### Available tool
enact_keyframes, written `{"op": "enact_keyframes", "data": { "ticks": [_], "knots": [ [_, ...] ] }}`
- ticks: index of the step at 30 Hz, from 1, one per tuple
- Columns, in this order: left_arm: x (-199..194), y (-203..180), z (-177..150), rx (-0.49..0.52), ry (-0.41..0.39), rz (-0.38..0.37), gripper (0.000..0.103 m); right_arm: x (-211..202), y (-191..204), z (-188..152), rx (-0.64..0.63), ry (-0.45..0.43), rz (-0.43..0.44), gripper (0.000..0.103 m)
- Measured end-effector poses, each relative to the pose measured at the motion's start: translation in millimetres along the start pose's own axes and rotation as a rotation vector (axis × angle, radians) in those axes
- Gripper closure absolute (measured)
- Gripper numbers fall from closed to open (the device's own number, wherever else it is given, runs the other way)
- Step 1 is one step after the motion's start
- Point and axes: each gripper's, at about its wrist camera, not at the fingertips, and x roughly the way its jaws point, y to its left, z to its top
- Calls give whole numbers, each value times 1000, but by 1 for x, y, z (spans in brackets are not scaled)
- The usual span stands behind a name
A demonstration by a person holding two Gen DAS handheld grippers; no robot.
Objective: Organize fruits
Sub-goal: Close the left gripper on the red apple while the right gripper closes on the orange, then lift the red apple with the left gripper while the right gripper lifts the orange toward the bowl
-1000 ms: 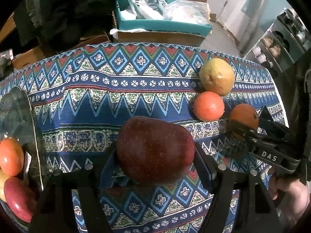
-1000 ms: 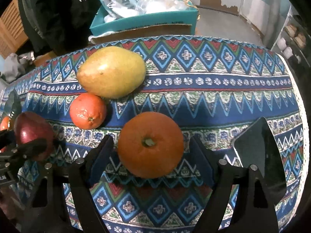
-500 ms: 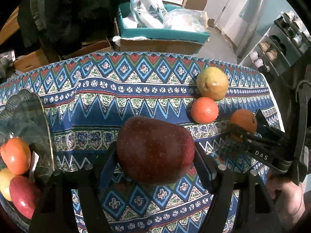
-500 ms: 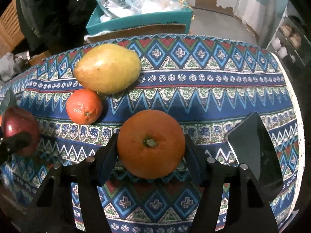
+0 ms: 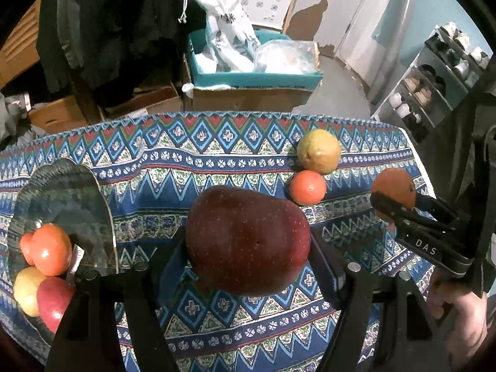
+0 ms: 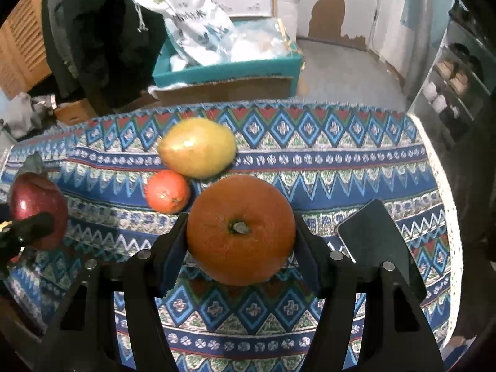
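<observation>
My left gripper (image 5: 248,248) is shut on a dark red apple (image 5: 248,238), held above the patterned tablecloth (image 5: 217,161). My right gripper (image 6: 240,241) is shut on a large orange (image 6: 240,229), also lifted off the cloth; that orange (image 5: 393,189) shows at the right of the left wrist view. A yellow pear (image 6: 198,150) and a small tangerine (image 6: 167,190) lie side by side on the cloth. A glass plate (image 5: 62,198) at the left edge holds several fruits (image 5: 49,248). The apple (image 6: 37,207) appears at the left of the right wrist view.
A dark phone-like slab (image 6: 378,245) lies on the cloth at the right. Behind the table stand a teal box (image 5: 254,77) full of plastic bags and cardboard boxes (image 5: 145,102). A shoe rack (image 5: 434,86) stands at the right. A hand (image 5: 458,313) grips the right tool.
The right gripper's jaws closed onto the orange. Both grippers rose with their fruit, so the table looks smaller and farther below.
</observation>
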Motion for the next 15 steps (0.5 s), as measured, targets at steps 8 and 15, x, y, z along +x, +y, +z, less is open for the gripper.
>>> {"op": "enact_keyframes", "data": {
  "ticks": [8,15],
  "knots": [
    [-30,-1,1,11,-57,-9,28,-34,13,11,-27,-75,16,39],
    [-58,-1,2,19,-113,-29,28,-63,22,15,-44,-131,38,39]
  ]
}}
